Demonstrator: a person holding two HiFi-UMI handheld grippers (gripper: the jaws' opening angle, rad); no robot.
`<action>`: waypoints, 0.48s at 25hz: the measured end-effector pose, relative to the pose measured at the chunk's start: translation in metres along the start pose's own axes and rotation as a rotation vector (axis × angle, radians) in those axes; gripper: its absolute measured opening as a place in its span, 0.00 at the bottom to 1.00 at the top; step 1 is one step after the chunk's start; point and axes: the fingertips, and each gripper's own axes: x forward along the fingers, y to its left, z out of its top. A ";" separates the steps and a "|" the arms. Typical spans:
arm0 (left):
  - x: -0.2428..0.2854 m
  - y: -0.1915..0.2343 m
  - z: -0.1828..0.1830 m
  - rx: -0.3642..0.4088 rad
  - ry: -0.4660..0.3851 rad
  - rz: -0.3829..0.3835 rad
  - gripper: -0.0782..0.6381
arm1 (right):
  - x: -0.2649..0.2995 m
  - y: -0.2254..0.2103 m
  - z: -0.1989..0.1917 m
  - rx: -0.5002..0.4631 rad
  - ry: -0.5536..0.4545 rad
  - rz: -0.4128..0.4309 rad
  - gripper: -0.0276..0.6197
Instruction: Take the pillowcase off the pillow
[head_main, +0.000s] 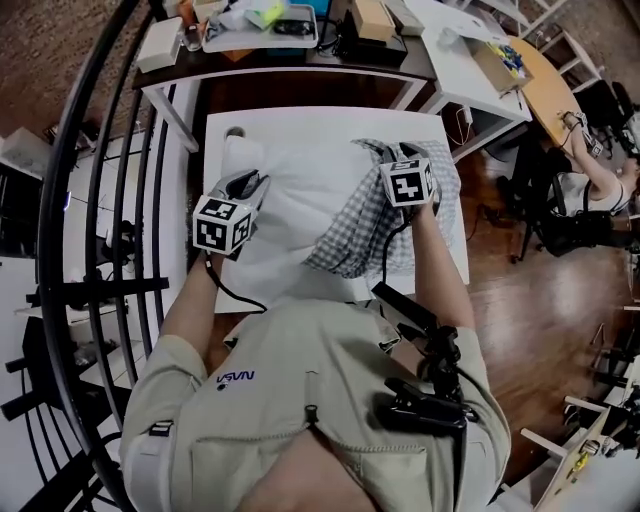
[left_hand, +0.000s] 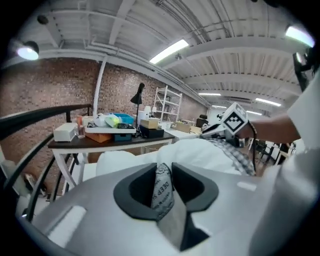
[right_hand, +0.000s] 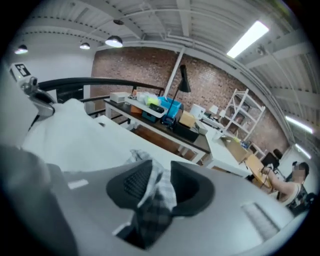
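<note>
Head view gives me the logic of the hold: the left claw (head_main: 245, 187) anchors the white pillow (head_main: 300, 195) while the right claw (head_main: 407, 155) has the checked pillowcase (head_main: 365, 225). I judge the two are set to pull apart and slide the cover off. The pillowcase is bunched under and just behind the right claw, covering only the pillow's end on that side. The rest of the pillow lies bare on the tabletop (head_main: 300, 125) between the two claws. In the left gripper view the left claw is pinched on a grey printed label (left_hand: 162, 192), which I take to be sewn to the pillow just ahead of it. In the right gripper view the right claw is clamped on a fold of the checked cloth, with little gap between its pads.
</note>
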 end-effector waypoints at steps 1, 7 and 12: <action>-0.003 0.003 0.006 0.024 -0.020 0.037 0.25 | -0.011 0.000 0.001 0.038 -0.025 -0.002 0.23; -0.054 -0.048 0.021 0.265 -0.099 0.037 0.30 | -0.106 0.048 -0.021 0.252 -0.164 0.077 0.24; -0.066 -0.115 -0.033 0.327 0.003 -0.147 0.35 | -0.156 0.138 -0.071 0.345 -0.128 0.178 0.27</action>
